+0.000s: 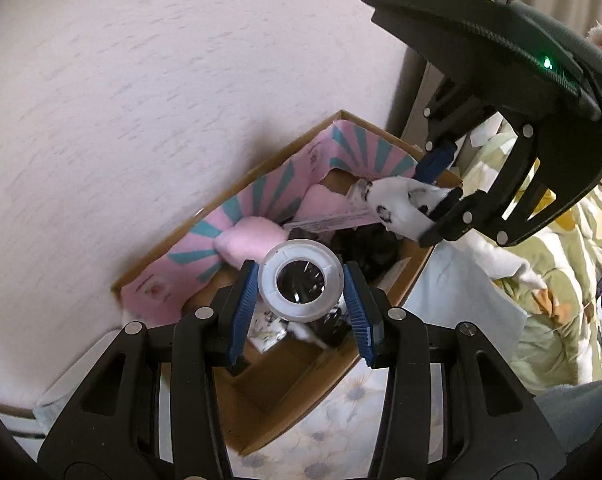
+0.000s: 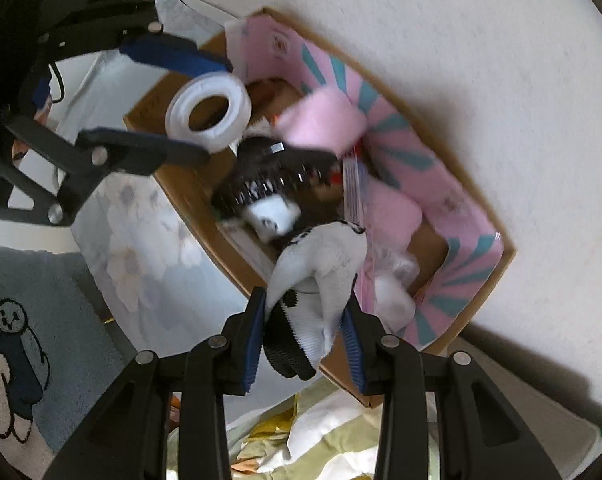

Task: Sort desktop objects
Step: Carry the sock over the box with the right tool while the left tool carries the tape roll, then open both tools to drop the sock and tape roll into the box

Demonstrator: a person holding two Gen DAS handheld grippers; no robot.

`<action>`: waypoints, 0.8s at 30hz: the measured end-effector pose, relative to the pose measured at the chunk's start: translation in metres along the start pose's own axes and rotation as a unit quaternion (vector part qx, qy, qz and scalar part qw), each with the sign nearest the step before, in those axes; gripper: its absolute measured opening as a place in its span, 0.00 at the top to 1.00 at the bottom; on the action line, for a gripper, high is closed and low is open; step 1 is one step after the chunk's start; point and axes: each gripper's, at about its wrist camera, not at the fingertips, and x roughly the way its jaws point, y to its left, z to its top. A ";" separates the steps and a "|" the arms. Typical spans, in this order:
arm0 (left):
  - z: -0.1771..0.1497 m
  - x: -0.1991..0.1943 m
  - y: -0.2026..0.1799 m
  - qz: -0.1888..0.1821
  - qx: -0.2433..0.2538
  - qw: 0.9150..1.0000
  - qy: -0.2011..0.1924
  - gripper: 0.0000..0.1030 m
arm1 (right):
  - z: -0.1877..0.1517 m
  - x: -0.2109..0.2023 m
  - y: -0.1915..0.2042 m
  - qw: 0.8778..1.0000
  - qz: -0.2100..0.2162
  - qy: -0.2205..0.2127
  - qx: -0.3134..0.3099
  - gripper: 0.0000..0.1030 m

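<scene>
Pale textured wall behind, left wrist view: left gripper [image 1: 301, 284] clenched on tape roll [image 1: 299, 282] above cardboard box [image 1: 381, 128]. Right wrist view: right gripper [image 2: 305, 332] clamping white sock [image 2: 321, 264] over box rim. Could spill outside if released early, given crowded box.

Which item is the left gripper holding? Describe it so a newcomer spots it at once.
Find the cardboard box with the pink-and-teal liner against the white wall. Above it, the left gripper clamps a tape roll: the only translucent white ring there, unlike the soft sock beside it.
</scene>
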 end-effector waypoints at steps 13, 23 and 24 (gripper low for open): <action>0.018 0.016 -0.006 0.007 0.001 1.000 0.012 0.61 | -0.001 0.016 -0.016 1.000 0.025 -0.018 -0.001 0.68; 0.012 0.000 0.018 0.002 -0.067 0.998 -0.020 0.00 | 0.001 0.021 -0.025 0.998 0.044 -0.020 0.031 0.00; 0.010 -0.003 0.023 -0.001 -0.079 0.997 -0.027 0.00 | 0.001 0.022 -0.027 0.998 0.052 -0.012 0.039 0.00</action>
